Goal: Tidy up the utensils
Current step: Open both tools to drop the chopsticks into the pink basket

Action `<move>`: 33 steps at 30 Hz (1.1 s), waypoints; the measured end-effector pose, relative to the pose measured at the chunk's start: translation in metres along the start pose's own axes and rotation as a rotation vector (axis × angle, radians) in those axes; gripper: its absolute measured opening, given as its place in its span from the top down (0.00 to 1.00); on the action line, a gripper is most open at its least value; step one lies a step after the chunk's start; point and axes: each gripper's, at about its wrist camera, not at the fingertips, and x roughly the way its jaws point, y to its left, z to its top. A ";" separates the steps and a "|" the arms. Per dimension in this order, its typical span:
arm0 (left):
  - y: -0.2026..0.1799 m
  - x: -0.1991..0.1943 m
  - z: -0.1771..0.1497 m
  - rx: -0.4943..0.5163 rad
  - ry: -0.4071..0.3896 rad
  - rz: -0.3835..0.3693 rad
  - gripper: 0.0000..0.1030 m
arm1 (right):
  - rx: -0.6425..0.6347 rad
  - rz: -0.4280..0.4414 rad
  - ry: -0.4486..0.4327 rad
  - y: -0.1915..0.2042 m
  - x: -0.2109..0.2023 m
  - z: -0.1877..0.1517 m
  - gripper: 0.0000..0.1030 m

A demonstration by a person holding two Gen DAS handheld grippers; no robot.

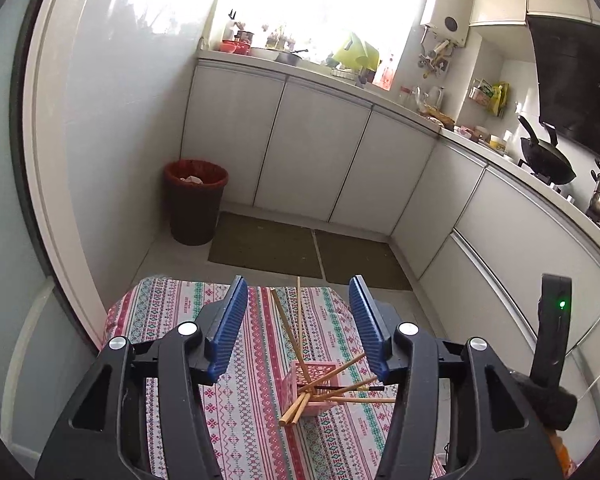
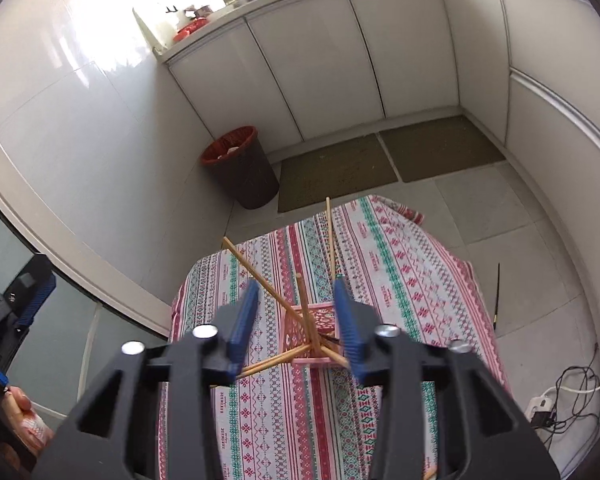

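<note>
A small pink lattice basket (image 1: 320, 376) stands on a table with a striped patterned cloth (image 1: 252, 400). Several wooden chopsticks (image 1: 288, 332) and a dark one (image 1: 356, 388) stick out of it at different angles. My left gripper (image 1: 298, 328) is open and empty, held above and short of the basket. In the right wrist view the same basket (image 2: 320, 320) and chopsticks (image 2: 256, 272) lie between the fingers of my right gripper (image 2: 296, 312), which is open and empty above them. The left gripper also shows at that view's left edge (image 2: 24, 300).
A dark chopstick (image 2: 497, 298) lies on the floor right of the table. A brown bin with a red liner (image 1: 195, 200) stands by the wall. White cabinets (image 1: 312, 152) line the back and right. Cables and a power strip (image 2: 552, 400) lie on the floor.
</note>
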 end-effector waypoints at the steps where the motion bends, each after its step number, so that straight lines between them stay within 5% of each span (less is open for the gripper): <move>1: -0.001 -0.001 0.000 -0.001 -0.002 0.000 0.47 | 0.005 -0.002 0.002 -0.001 0.000 -0.001 0.57; 6: 0.000 -0.004 0.001 0.002 -0.007 0.001 0.45 | 0.028 0.003 0.006 -0.010 -0.006 -0.004 0.55; 8: 0.000 -0.004 0.000 0.000 -0.008 0.001 0.42 | 0.059 0.017 -0.002 -0.016 -0.013 -0.003 0.46; 17: 0.031 0.011 -0.005 -0.086 0.027 -0.002 0.10 | 0.299 -0.062 0.014 -0.098 -0.033 -0.048 0.21; 20: 0.058 0.045 -0.010 -0.120 0.136 -0.007 0.10 | 0.381 -0.099 0.076 -0.139 -0.024 -0.075 0.21; 25: 0.072 0.115 -0.003 -0.013 0.353 0.124 0.17 | 0.507 -0.113 0.144 -0.196 0.020 -0.101 0.21; 30: 0.002 0.168 0.054 0.247 0.469 0.127 0.16 | 0.621 -0.011 0.138 -0.220 0.081 -0.090 0.21; 33: -0.029 0.210 0.077 0.259 0.592 0.109 0.08 | 0.692 0.059 0.174 -0.227 0.130 -0.089 0.21</move>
